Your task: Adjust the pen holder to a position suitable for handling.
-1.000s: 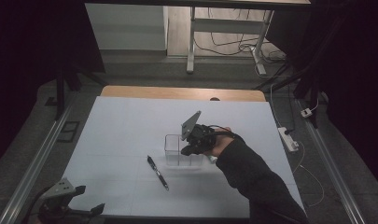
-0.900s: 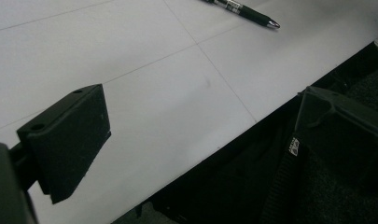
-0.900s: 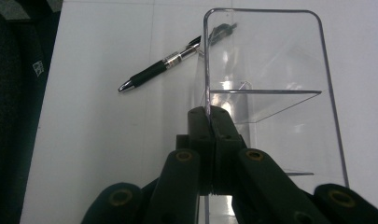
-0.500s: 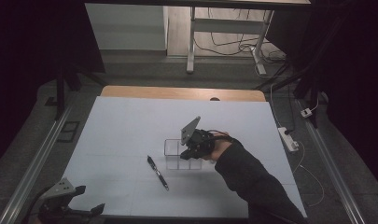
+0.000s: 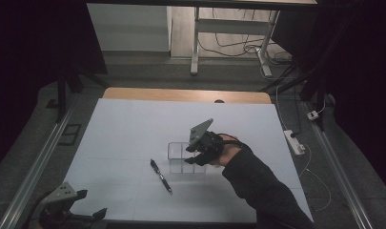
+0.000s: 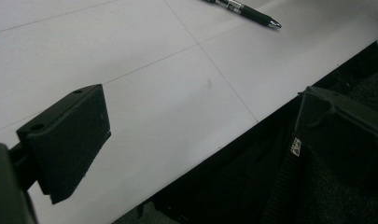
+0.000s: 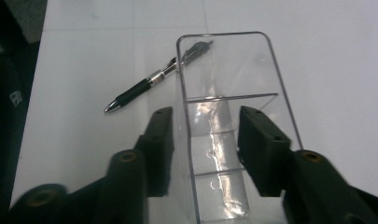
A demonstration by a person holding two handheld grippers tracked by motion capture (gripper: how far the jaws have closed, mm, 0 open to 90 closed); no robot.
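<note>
A: Starting at the left, what was there?

B: The left tool [image 5: 81, 215] rested at the near left corner of the white counter [image 5: 128, 129], its jaws standing wide with nothing between them. It had not shifted from the earlier pictures.

A: And next along?

B: A black pen [image 5: 161, 176] lay flat on the counter, just left of the clear organizer [image 5: 178, 157], apart from it. In the right gripper view the pen [image 7: 144, 87] lay aslant beside the organizer's [image 7: 224, 84] far left corner. It lay where it had been a second before.

A: The organizer itself?

B: It stood near the middle of the counter, a clear box with dividers across it, much where it had stood earlier.

A: And the right tool?

B: The right tool [image 7: 205, 140] had just been opening. Earlier it looked closed at the box; now one jaw stood outside the left wall and the other inside a compartment, the wall between them with a gap on the inner side, so not clamped.
</note>
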